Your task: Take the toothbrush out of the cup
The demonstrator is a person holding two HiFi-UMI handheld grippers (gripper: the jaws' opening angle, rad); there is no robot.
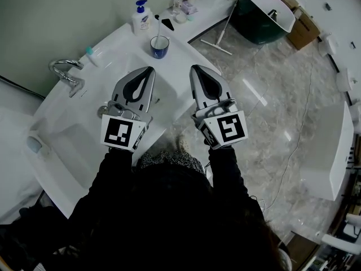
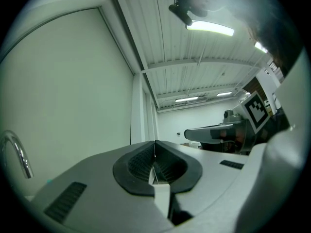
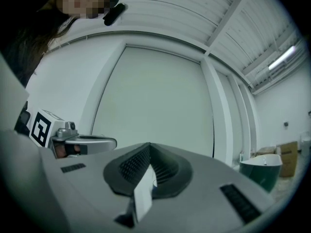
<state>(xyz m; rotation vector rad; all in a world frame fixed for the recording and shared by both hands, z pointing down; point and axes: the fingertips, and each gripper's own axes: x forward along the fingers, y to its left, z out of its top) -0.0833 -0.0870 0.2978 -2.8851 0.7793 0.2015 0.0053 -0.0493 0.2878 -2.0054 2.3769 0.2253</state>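
Note:
A blue cup (image 1: 159, 48) stands on the white counter (image 1: 186, 49) behind the basin, with a white toothbrush (image 1: 158, 34) upright in it. My left gripper (image 1: 150, 69) (image 2: 155, 142) is shut and empty, its tip just short of the cup on the near left. My right gripper (image 1: 194, 67) (image 3: 149, 144) is also shut and empty, beside the left one, with its tip to the right of the cup. Neither touches the cup. Both gripper views look over the closed jaws at the wall and ceiling, so neither shows the cup.
A soap pump bottle (image 1: 141, 19) stands behind the cup, and small toiletries (image 1: 183, 7) sit further back. The chrome faucet (image 1: 66, 72) (image 2: 14, 154) is left of the basin (image 1: 73, 134). On the floor to the right are a mop (image 1: 223, 35) and a green tub (image 1: 262, 16) (image 3: 265, 171).

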